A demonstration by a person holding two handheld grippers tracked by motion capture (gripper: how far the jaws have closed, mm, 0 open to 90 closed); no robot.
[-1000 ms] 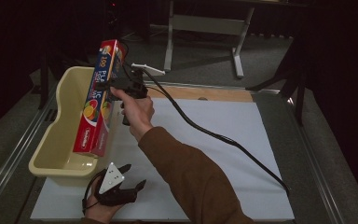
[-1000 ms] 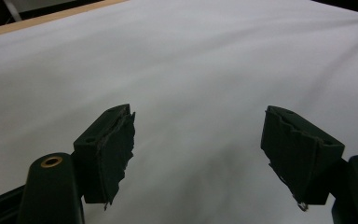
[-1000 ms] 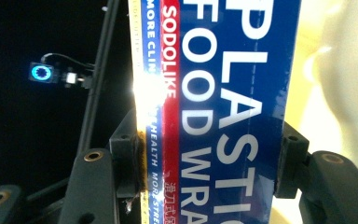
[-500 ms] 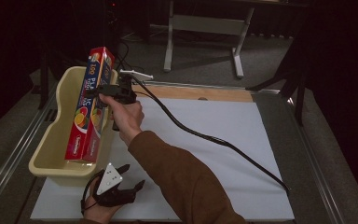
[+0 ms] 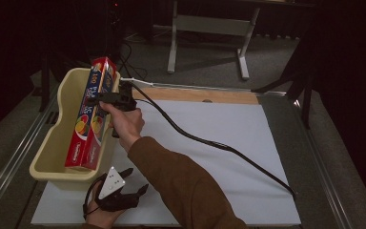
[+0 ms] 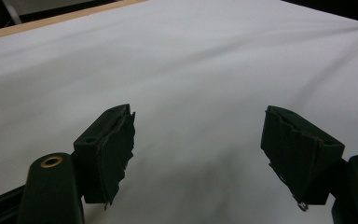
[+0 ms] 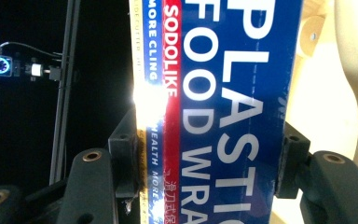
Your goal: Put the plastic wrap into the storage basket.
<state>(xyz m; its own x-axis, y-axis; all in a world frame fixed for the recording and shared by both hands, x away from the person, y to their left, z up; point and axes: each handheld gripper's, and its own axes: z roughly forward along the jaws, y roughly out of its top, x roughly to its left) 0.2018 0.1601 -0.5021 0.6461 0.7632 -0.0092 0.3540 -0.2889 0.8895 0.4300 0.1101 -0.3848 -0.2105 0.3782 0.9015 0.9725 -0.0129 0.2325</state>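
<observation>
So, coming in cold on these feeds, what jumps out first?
The bright red and blue plastic wrap box, standing tilted in the cream tub at the table's left edge, with the right gripper clamped across it; in the right gripper view its lettering sits between the pads. Next, the black cable snaking across the white sheet. The left gripper rests open on the sheet at the near edge.

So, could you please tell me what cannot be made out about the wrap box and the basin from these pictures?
- Plastic wrap box, high view: its lower end sits behind the basin wall, so whether it touches the bottom is hidden.
- Right gripper view: the box is cut off by the top and bottom edges.
- Right gripper, high view: the box and the hand hide the pads.
</observation>
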